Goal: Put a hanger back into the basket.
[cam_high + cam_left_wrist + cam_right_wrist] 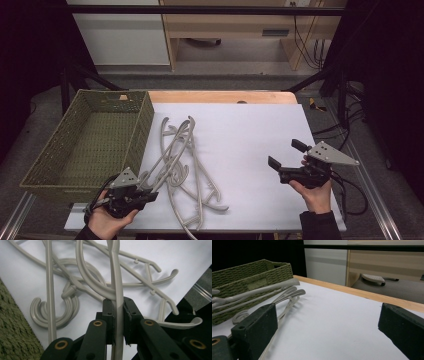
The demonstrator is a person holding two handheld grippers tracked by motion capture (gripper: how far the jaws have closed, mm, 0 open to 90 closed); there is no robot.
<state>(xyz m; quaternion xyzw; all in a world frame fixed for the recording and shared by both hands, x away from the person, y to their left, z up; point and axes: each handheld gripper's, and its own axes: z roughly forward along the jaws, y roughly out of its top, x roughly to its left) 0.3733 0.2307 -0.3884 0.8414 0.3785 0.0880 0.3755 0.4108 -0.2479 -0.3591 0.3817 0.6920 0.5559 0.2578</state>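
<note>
Beside the woven green basket (90, 140), the left gripper (118, 315) has its fingers clamped on one pale grey plastic hanger (117, 290) from the tangled tabletop pile. Freeing it seems next; the right gripper (284, 161) gapes empty.

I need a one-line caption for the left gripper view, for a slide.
Left gripper shut on one grey hanger, above a tangled pile of hangers on the white table.
</note>
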